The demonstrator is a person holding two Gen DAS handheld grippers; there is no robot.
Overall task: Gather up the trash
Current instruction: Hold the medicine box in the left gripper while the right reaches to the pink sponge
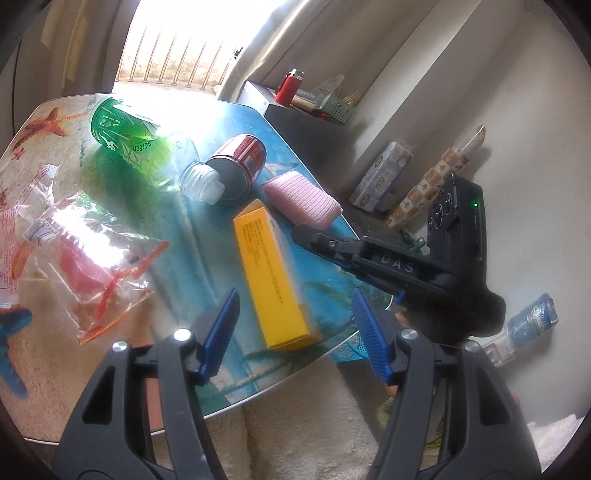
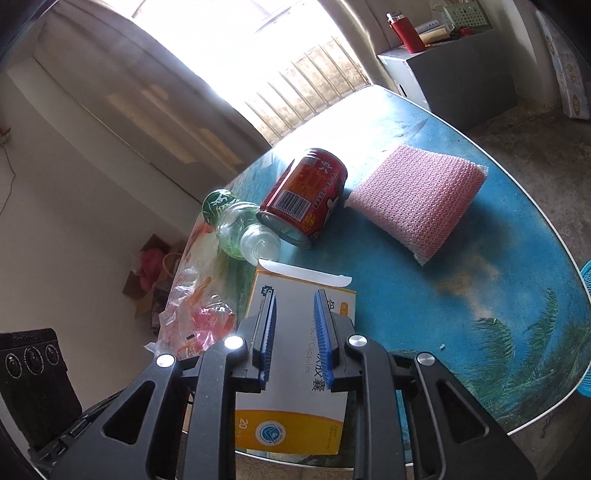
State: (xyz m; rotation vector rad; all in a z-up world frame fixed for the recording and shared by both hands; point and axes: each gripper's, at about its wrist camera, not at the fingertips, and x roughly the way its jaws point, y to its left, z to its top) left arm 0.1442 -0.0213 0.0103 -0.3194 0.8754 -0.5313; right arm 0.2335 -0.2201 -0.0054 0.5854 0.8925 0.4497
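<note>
A yellow and white medicine box [image 1: 269, 277] [image 2: 295, 406] lies near the front edge of the round table [image 1: 207, 229] [image 2: 443, 295]. My left gripper [image 1: 295, 325] stands open, its blue pads either side of the box's near end without touching it. My right gripper [image 2: 295, 332] hovers over the box with a narrow gap between its pads and nothing in it; in the left wrist view the right gripper [image 1: 310, 240] reaches in beside the pink sponge [image 1: 303, 203] [image 2: 417, 199]. A green bottle [image 1: 129, 136] [image 2: 236, 221], a red can [image 1: 240, 162] [image 2: 306, 195] and crumpled plastic bags [image 1: 85, 258] [image 2: 195, 321] lie beyond.
A blue basket [image 2: 585, 332] sits just off the table's right edge. A dark cabinet [image 2: 461, 74] with a red flask [image 1: 288, 86] [image 2: 406, 33] stands behind the table. Cartons [image 1: 380, 173] and a water bottle [image 1: 532, 321] lie on the floor by the wall.
</note>
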